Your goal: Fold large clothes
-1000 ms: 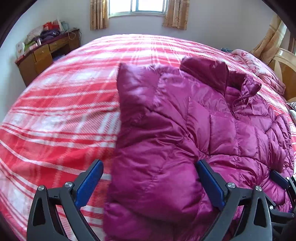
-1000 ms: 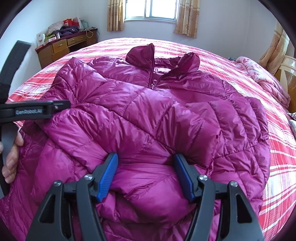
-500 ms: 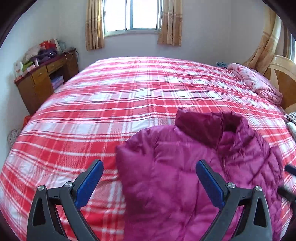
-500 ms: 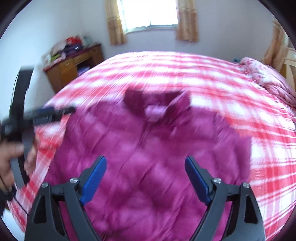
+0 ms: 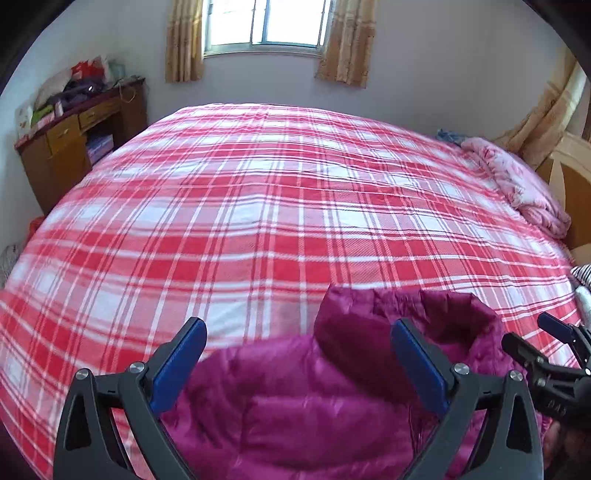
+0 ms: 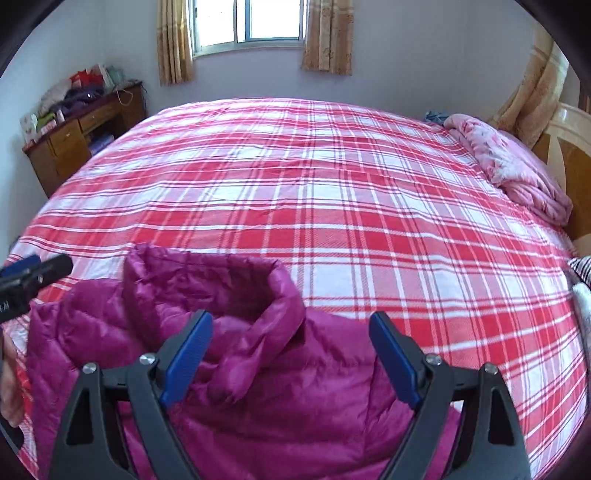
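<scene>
Jacket (image 6: 258,406), magenta and puffy, lies folded at the near edge of the bed (image 6: 332,203); left gripper (image 5: 295,369) and right gripper (image 6: 291,354) have let go and pulled back, jaws wide, empty, suggesting this fold is done

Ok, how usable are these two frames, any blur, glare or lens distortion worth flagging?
Left wrist: the window is blown out white, the plaid bed bulges from the fisheye, the corners go dark, and the magenta jacket looks slightly soft near the fingers. Right wrist: same bulge, dark corners and overexposed window; the jacket is fairly sharp and evenly lit.
</scene>
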A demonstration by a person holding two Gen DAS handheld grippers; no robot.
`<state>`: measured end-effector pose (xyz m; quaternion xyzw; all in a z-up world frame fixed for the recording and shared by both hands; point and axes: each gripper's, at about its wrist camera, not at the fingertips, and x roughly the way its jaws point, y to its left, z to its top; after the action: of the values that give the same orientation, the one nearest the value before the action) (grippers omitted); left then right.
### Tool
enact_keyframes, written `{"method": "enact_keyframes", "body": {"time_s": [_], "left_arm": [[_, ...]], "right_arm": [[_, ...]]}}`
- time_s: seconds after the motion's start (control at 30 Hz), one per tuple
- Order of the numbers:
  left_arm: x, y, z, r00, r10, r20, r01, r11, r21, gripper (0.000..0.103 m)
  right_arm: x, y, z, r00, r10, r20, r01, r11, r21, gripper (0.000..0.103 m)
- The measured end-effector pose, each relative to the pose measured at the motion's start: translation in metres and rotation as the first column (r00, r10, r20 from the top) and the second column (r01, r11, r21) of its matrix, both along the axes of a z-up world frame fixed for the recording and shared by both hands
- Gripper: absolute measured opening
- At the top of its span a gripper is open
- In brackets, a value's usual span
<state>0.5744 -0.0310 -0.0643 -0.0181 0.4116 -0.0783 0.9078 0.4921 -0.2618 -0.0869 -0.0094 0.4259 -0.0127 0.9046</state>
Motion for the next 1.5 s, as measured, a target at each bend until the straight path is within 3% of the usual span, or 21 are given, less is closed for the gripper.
{"method": "enact_keyframes", "body": {"time_s": [0.13, 0.2, 0.27, 0.33, 0.37, 0.4, 0.43, 0.47, 0.53, 0.57, 0.67, 0.93, 1.13, 1.2, 1.23, 1.27, 1.33, 1.4, 1.5], "left_arm": [[0.032, -0.034, -0.009, 0.999, -0.034, -0.034, 0.036, 0.998, 0.052, 0.1], [0.041, -0.052, -0.022, 0.996, -0.054, -0.074, 0.063, 0.99, 0.126, 0.1], [0.044, -0.059, -0.032, 0.995, -0.05, -0.089, 0.066, 0.98, 0.188, 0.1], [0.041, -0.056, -0.039, 0.994, -0.056, -0.098, 0.075, 0.977, 0.198, 0.1], [0.038, -0.054, -0.042, 0.993, -0.066, -0.101, 0.085, 0.977, 0.193, 0.099], [0.032, -0.052, -0.044, 0.991, -0.087, -0.102, 0.105, 0.976, 0.191, 0.095], [0.025, -0.05, -0.045, 0.988, -0.116, -0.102, 0.134, 0.972, 0.194, 0.075], [0.021, -0.05, -0.048, 0.985, -0.136, -0.109, 0.155, 0.969, 0.192, 0.051], [0.013, -0.044, -0.051, 0.976, -0.172, -0.13, 0.192, 0.968, 0.163, 0.028], [0.009, -0.041, -0.053, 0.975, -0.18, -0.134, 0.2, 0.967, 0.159, 0.022], [-0.004, -0.037, -0.056, 0.973, -0.192, -0.131, 0.213, 0.962, 0.174, 0.014], [-0.033, -0.02, -0.072, 0.968, -0.198, -0.151, 0.223, 0.959, 0.173, 0.013], [-0.049, -0.005, -0.03, 0.988, -0.156, 0.008, 0.155, 0.983, 0.095, 0.015], [-0.051, -0.005, -0.01, 0.988, -0.13, 0.082, 0.123, 0.989, 0.077, 0.035], [-0.051, -0.005, -0.004, 0.988, -0.114, 0.102, 0.108, 0.992, 0.065, 0.072], [-0.048, -0.006, 0.002, 0.989, -0.092, 0.117, 0.086, 0.995, 0.05, 0.1], [-0.042, -0.011, 0.012, 0.983, -0.062, 0.174, 0.063, 0.998, -0.002, 0.101], [-0.031, -0.022, 0.011, 0.985, -0.073, 0.156, 0.077, 0.997, -0.015, 0.101], [-0.014, -0.043, -0.002, 0.988, -0.081, 0.134, 0.075, 0.996, 0.053, 0.101]], "right_arm": [[0.014, -0.005, -0.006, 1.0, 0.012, -0.02, -0.012, 1.0, -0.015, 0.089], [0.019, -0.007, -0.01, 0.999, 0.019, -0.037, -0.02, 1.0, -0.015, 0.089], [0.022, -0.008, -0.015, 0.998, 0.03, -0.05, -0.031, 0.999, -0.016, 0.089], [0.023, -0.01, -0.021, 0.997, 0.044, -0.064, -0.046, 0.998, -0.031, 0.085], [0.024, -0.009, -0.024, 0.996, 0.049, -0.071, -0.051, 0.998, -0.038, 0.073], [0.024, -0.01, -0.028, 0.995, 0.056, -0.087, -0.06, 0.997, -0.044, 0.051], [0.024, -0.011, -0.032, 0.992, 0.07, -0.107, -0.075, 0.996, -0.039, 0.038], [0.022, -0.012, -0.036, 0.989, 0.084, -0.122, -0.088, 0.996, -0.029, 0.017], [0.015, -0.014, -0.036, 0.99, 0.088, -0.107, -0.092, 0.995, -0.041, 0.015], [0.01, -0.014, -0.034, 0.992, 0.09, -0.091, -0.095, 0.994, -0.054, 0.015], [0.0, -0.016, -0.032, 0.993, 0.092, -0.072, -0.096, 0.994, -0.056, 0.014], [-0.02, -0.028, -0.055, 0.993, 0.076, -0.089, -0.084, 0.992, -0.09, 0.013], [-0.026, -0.038, -0.071, 0.995, 0.058, -0.079, -0.063, 0.996, -0.058, 0.013], [-0.028, -0.036, -0.074, 0.996, 0.057, -0.069, -0.062, 0.996, -0.063, 0.013], [-0.028, -0.035, -0.075, 0.996, 0.06, -0.06, -0.064, 0.996, -0.067, 0.013], [-0.029, -0.034, -0.077, 0.997, 0.064, -0.05, -0.067, 0.995, -0.071, 0.013], [-0.032, -0.034, -0.08, 0.997, 0.067, -0.029, -0.069, 0.995, -0.073, 0.013], [-0.036, -0.034, -0.082, 0.997, 0.072, -0.005, -0.072, 0.994, -0.078, 0.013], [-0.039, -0.033, -0.084, 0.997, 0.077, 0.022, -0.075, 0.994, -0.084, 0.013]]}}
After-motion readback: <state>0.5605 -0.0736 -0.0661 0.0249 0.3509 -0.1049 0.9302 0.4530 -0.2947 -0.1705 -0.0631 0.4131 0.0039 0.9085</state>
